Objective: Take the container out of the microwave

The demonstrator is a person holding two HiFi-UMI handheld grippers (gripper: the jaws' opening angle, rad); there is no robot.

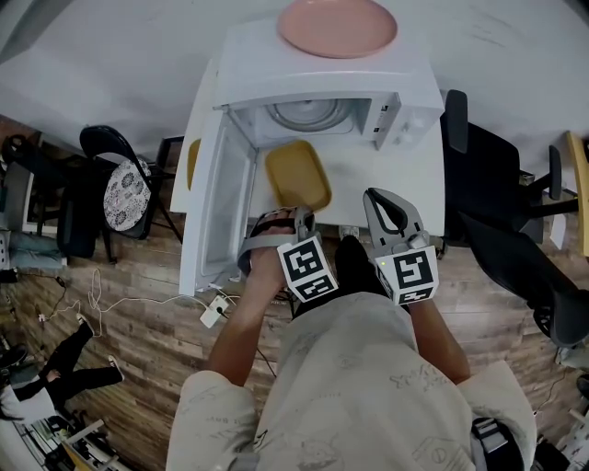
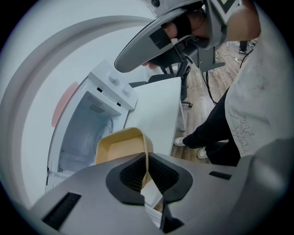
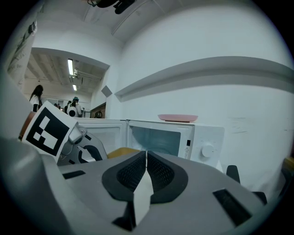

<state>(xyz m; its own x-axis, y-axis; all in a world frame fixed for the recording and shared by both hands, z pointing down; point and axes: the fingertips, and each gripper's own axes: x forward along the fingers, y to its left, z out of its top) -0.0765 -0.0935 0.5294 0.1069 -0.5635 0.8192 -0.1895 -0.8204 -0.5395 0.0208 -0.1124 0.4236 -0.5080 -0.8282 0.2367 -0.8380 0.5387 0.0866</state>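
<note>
In the head view a shallow yellow container (image 1: 297, 175) lies on the white table (image 1: 391, 175), just in front of the white microwave (image 1: 322, 78), whose door (image 1: 216, 216) hangs open to the left. My left gripper (image 1: 296, 214) is shut on the container's near rim. The left gripper view shows the thin yellow wall pinched between the black pads of the left gripper (image 2: 147, 158), with the container (image 2: 120, 148) stretching toward the open microwave (image 2: 89, 124). My right gripper (image 1: 375, 196) hovers to the right of the container, shut and empty; in its own view the right gripper (image 3: 146, 158) shows its jaws meeting with nothing between.
A pink plate (image 1: 338, 26) rests on top of the microwave. Black office chairs (image 1: 492, 184) stand right of the table, another chair (image 1: 115, 189) to the left. Cables (image 1: 216, 313) lie on the wooden floor below the open door.
</note>
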